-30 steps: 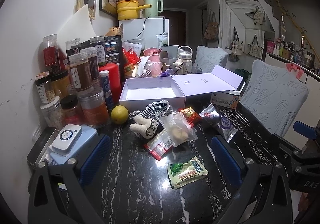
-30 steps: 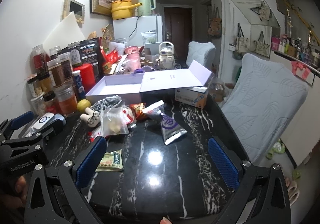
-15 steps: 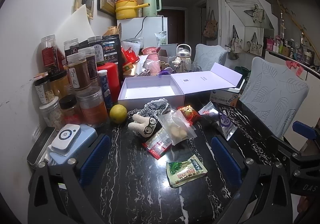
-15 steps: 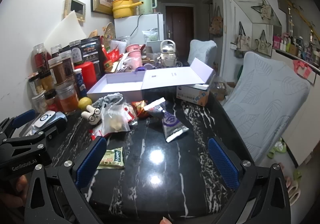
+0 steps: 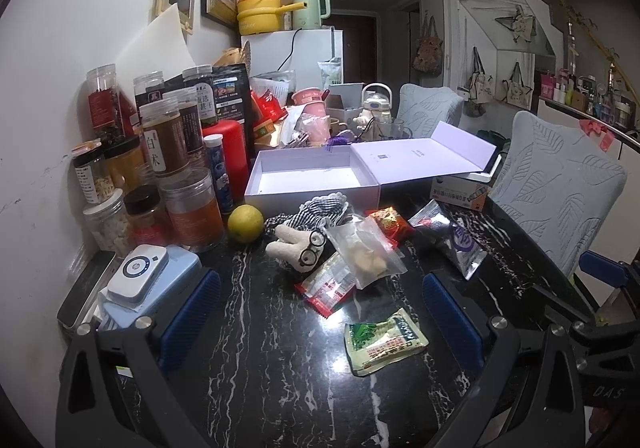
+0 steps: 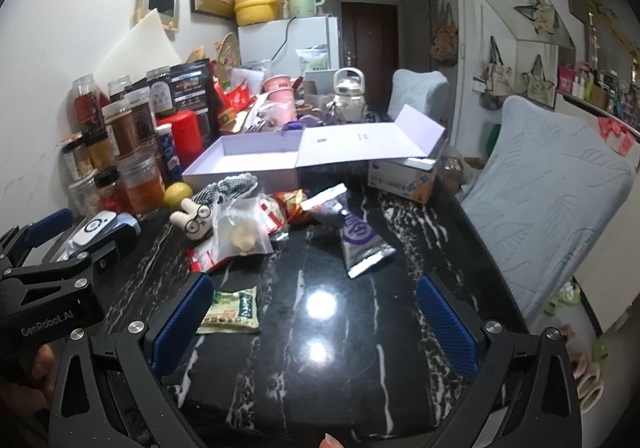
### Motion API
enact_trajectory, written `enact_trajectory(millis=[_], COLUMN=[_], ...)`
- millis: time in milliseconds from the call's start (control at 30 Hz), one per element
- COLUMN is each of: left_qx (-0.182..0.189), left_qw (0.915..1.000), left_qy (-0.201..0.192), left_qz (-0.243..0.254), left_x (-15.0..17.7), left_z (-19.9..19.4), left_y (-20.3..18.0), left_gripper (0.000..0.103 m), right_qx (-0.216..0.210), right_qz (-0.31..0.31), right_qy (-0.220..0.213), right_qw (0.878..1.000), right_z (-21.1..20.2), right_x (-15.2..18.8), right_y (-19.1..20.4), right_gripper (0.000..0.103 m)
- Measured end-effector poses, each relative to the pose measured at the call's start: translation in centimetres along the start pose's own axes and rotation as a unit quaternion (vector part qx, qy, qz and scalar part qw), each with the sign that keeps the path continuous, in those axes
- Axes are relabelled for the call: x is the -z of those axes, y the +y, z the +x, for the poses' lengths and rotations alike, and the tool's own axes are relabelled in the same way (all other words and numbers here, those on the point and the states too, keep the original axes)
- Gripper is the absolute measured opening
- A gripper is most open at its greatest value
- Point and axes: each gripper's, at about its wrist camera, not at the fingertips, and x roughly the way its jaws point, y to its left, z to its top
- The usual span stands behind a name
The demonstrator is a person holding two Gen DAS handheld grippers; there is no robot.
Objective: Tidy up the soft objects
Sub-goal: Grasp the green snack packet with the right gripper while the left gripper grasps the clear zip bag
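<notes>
Black marble table; slippers only in right view.

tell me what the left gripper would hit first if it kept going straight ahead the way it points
Probably the red and white snack packet and the clear bag lying on it, centred between the open left gripper fingers. The green packet lies nearer but off to the right. Depth is uncertain.
</notes>
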Motion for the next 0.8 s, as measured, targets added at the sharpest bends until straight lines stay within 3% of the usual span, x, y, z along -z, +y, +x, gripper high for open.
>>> enact_trajectory(millis=[367, 667, 800], left_qx=[-0.026, -0.037, -0.03], left_qw=[0.9989, 0.996, 0.9939], left_qy=[0.039, 0.079, 0.095], left_qz=[-0.004, -0.021, -0.047], left_x=[1.5, 3.4, 4.1], left_z=[3.2, 5.7, 6.3], left_y=[2.3, 5.1, 6.8], left_gripper=[0.103, 0.103, 0.103], right_qx=[-0.03, -0.058, -0.08], right_qz=[-0.01, -0.054, -0.063], right_qy=[0.032, 0.104, 0.116], right_qw=[0.999, 0.991, 0.988], right_z=[3.8, 8.8, 10.5], right_x=[1.1, 3.9, 4.3], right_y=[2.2, 5.8, 7.2], right_gripper=[0.103, 0.103, 0.103])
